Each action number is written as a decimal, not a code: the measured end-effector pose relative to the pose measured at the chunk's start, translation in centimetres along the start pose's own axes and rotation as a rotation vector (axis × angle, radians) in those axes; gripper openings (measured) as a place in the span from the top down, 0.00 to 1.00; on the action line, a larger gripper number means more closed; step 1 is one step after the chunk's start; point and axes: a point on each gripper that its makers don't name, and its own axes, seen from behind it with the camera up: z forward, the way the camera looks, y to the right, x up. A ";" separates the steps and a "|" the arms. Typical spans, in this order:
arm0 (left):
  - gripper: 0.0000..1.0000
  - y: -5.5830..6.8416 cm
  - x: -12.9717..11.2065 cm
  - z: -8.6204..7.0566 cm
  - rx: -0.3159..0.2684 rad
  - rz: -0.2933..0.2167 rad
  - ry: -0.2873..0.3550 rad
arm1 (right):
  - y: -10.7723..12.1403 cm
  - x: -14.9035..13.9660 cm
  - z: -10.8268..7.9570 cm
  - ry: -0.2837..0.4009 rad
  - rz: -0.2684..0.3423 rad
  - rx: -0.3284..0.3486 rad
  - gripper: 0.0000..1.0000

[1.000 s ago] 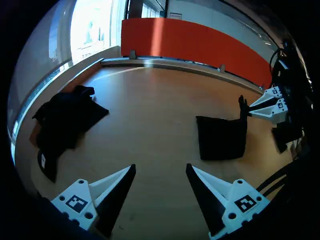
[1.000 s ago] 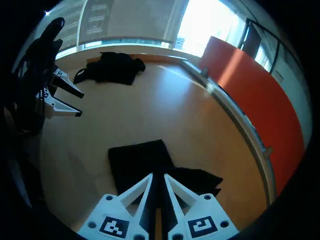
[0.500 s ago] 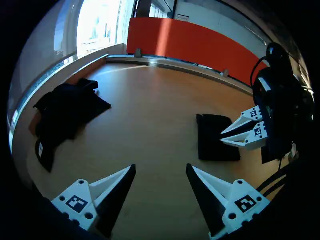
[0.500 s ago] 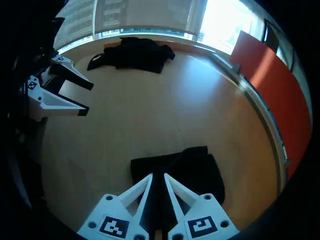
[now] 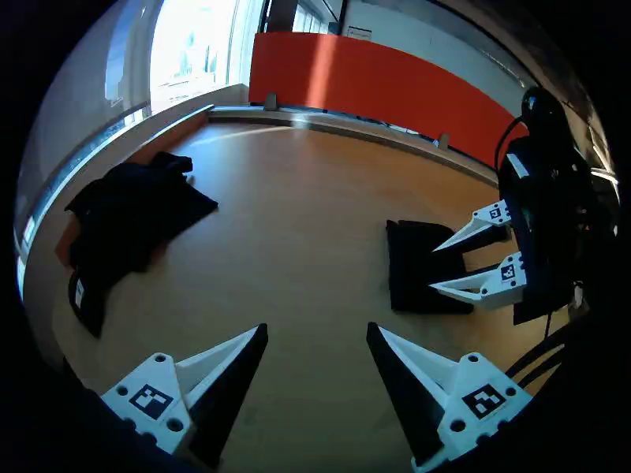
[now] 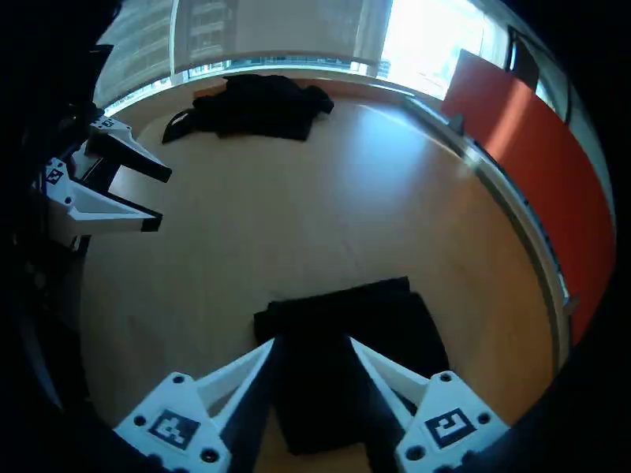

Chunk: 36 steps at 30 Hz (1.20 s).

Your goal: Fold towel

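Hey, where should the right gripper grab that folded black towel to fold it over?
Probably a corner of the edge nearest the right gripper, coming in low from that side. The folded black towel lies flat on the wooden table, so only an edge gives the open jaws something to pinch.

The right hand-held gripper (image 5: 434,269) hides the towel's (image 5: 406,264) far side; the pile's (image 5: 126,217) tag (image 5: 77,293) is illegible.

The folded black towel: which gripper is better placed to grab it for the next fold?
Right, probably. The right gripper is open with its fingers directly over the towel, while the left gripper, also open, is over bare table, well apart from it.
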 end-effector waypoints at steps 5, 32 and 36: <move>0.07 -0.2 0.1 -0.1 0.002 0.000 0.001 | 0.1 -0.3 -0.4 0.001 0.013 -0.010 0.37; 0.07 0.5 0.2 -0.1 -0.010 0.016 0.002 | -1.8 -7.9 -3.3 -0.033 0.216 -0.071 0.37; 0.07 0.7 0.2 -0.1 -0.012 0.021 0.001 | -1.9 -8.5 -3.3 -0.040 0.231 -0.078 0.37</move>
